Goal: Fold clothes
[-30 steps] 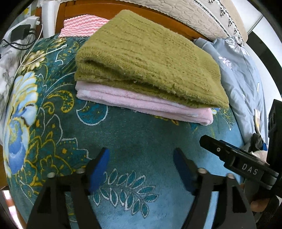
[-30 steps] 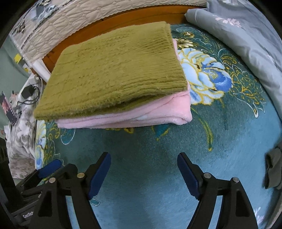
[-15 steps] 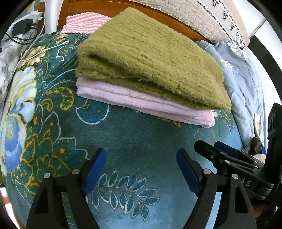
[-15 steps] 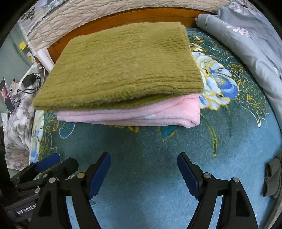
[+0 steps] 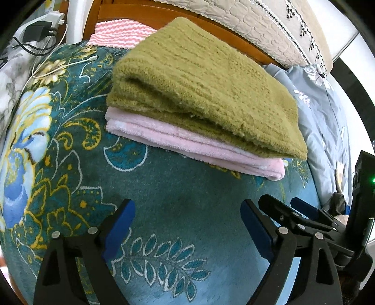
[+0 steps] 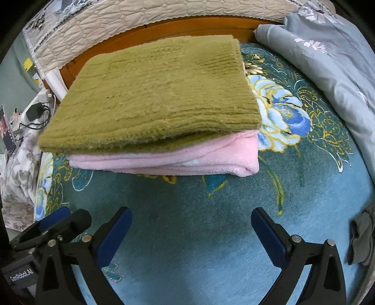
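Teal plush bedding printed with blue and gold flowers covers the bed and fills the lower half of both wrist views, with a wooden headboard and a quilted beige cover across the top of the frame. On it, in the upper middle of each view, lies a folded olive-green knit garment stacked squarely on a folded pink fleece garment, whose edges show beneath along the near side. A pink-and-white zigzag cloth peeks out behind the stack at the upper left of the left wrist view, near a charger and white cable. A grey floral quilt lies bunched along the right edge. The left claw sits at the bottom of its frame with its blue-padded fingers spread wide, holding nothing, short of the stack. The right claw is likewise spread wide and empty, low in its frame, just short of the pink edge. Each claw shows at the lower corner of the other's view.
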### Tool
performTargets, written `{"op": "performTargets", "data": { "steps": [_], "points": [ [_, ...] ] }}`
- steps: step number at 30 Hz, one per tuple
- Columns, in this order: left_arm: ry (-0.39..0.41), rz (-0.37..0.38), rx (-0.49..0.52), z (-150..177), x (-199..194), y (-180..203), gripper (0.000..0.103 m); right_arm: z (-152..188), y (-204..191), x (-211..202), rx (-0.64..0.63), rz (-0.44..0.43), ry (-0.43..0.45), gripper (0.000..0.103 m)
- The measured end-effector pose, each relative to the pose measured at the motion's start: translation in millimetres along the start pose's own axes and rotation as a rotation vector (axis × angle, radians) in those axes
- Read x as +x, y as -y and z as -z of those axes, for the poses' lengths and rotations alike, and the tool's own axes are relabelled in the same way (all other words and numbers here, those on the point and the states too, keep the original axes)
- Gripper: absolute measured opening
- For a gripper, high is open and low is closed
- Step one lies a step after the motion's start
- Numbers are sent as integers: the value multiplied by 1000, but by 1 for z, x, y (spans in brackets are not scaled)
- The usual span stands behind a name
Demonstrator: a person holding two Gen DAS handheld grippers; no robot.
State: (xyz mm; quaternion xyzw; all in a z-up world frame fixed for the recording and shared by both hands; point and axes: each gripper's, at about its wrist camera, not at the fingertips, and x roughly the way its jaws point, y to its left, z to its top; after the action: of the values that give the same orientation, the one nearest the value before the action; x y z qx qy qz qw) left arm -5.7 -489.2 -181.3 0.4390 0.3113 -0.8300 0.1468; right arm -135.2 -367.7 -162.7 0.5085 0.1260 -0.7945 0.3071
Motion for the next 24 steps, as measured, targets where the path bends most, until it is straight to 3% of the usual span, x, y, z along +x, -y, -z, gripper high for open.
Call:
{"op": "performTargets", "data": {
  "steps": [14, 24],
  "points": [
    [65, -25, 39, 2, 1, 7, 92, 0, -7, -2, -62, 54, 66, 103],
    [59, -33, 34, 5, 3, 3, 92, 2, -4, 4, -64, 62, 41, 103]
  ]
}}
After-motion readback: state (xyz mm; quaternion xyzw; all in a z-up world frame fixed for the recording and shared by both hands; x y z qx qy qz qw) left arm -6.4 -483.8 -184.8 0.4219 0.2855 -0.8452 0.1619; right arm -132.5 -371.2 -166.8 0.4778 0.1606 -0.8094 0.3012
